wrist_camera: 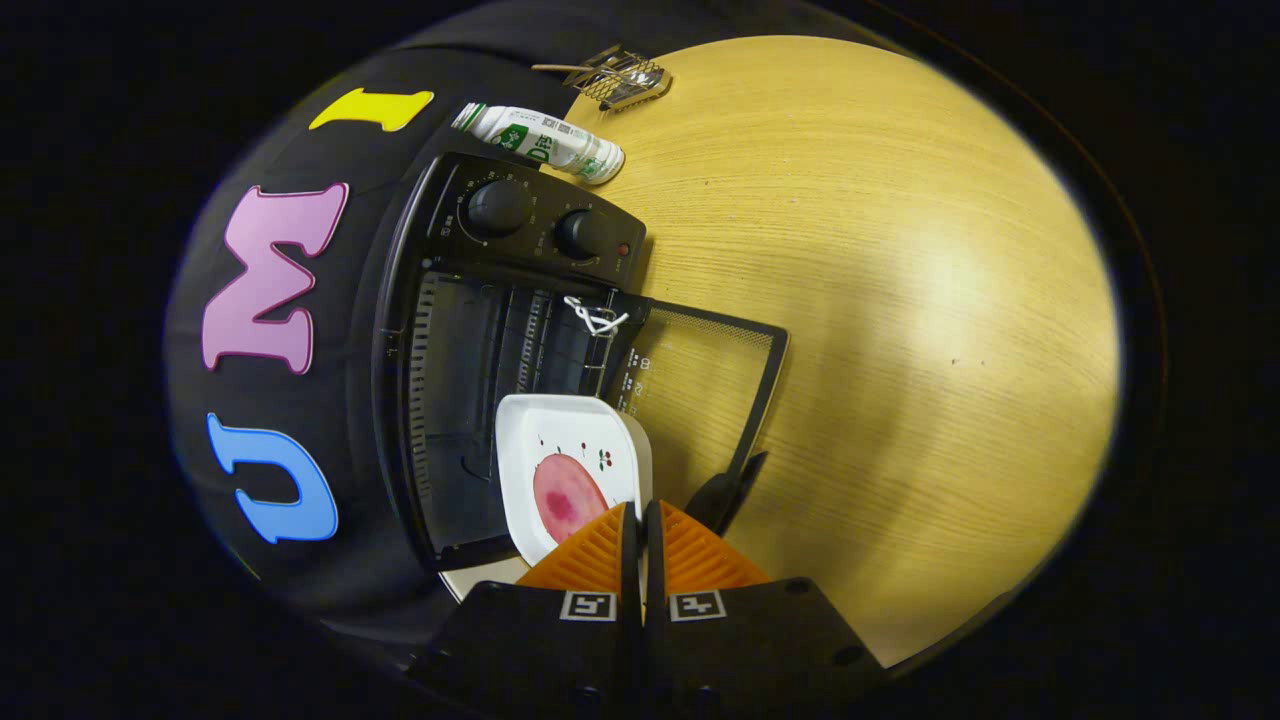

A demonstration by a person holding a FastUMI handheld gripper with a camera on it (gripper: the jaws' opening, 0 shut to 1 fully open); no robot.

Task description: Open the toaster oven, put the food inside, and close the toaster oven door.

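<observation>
Gripper (640,515) clamped on plate (560,440) rim, before open toaster oven (470,330)

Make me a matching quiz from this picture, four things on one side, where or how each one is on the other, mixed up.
Things:
1. oven door
2. plate
3. bottle
4. gripper

States:
A. lying on its side beyond the oven's knobs
B. folded open over the table
C. fingers closed on the plate's near rim
D. half inside the oven's mouth, holding pink food

Pairs: 1-B, 2-D, 3-A, 4-C
</observation>
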